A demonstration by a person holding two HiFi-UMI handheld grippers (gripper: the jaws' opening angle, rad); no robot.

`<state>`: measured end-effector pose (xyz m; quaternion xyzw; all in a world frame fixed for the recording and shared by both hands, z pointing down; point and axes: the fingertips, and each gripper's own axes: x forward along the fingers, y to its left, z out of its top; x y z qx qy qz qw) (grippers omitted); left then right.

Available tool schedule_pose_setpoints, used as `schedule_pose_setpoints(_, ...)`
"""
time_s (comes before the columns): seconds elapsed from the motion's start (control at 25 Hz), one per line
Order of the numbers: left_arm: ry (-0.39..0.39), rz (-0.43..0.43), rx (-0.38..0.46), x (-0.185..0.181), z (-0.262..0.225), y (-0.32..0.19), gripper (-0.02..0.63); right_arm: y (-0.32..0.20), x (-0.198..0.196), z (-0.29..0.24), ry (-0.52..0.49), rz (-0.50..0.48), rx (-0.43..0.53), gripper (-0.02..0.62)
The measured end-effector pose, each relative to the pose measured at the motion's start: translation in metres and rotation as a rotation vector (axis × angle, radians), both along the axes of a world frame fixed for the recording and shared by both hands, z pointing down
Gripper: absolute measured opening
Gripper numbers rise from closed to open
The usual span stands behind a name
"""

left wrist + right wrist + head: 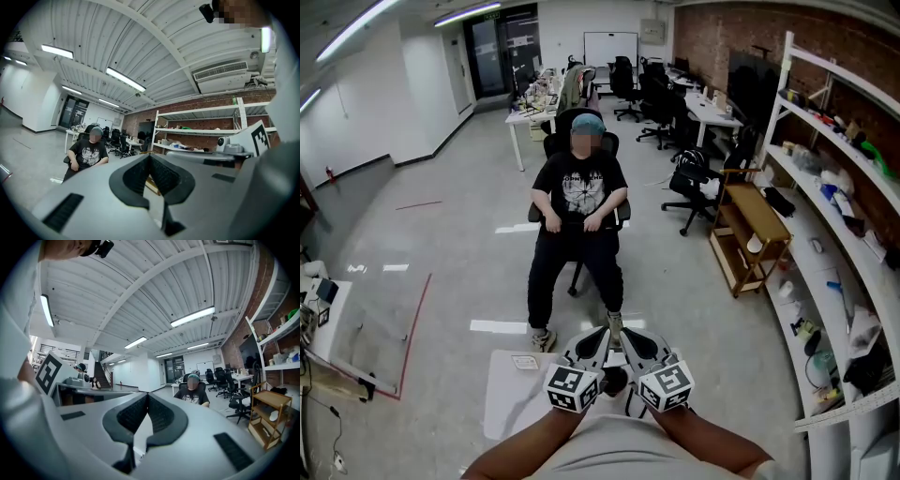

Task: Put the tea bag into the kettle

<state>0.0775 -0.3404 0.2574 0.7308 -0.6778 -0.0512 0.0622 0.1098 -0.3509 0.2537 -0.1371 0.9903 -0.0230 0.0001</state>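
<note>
While a small flat packet (pixel 525 362), possibly the tea bag though this cannot be told for certain, is seen lying on the white tabletop (pixel 502 412), it is touched by neither gripper. The left gripper (pixel 598 339) and right gripper (pixel 635 339) are held close side by side just right of the packet, pointed level toward a seated person (pixel 578 202). Both pairs of jaws are pressed together at the tips, with nothing pinched between them. Shelves (pixel 834 187) are lined along the right wall.
</note>
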Motion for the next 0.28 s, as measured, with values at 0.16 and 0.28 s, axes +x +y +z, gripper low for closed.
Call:
schedule_pose_setpoints(0.16,-0.005,0.015,0.000,-0.0008,-0.0011,0.0016,0.008,0.0018,-0.0004,-0.0031,-0.007,0.025,0.008,0.009)
schedule_pose_setpoints(0.28,-0.010,0.026,0.004,-0.0031,-0.0024,0.0052,0.008,0.0019,-0.0006,-0.0017,-0.005,0.047,0.002,0.009)
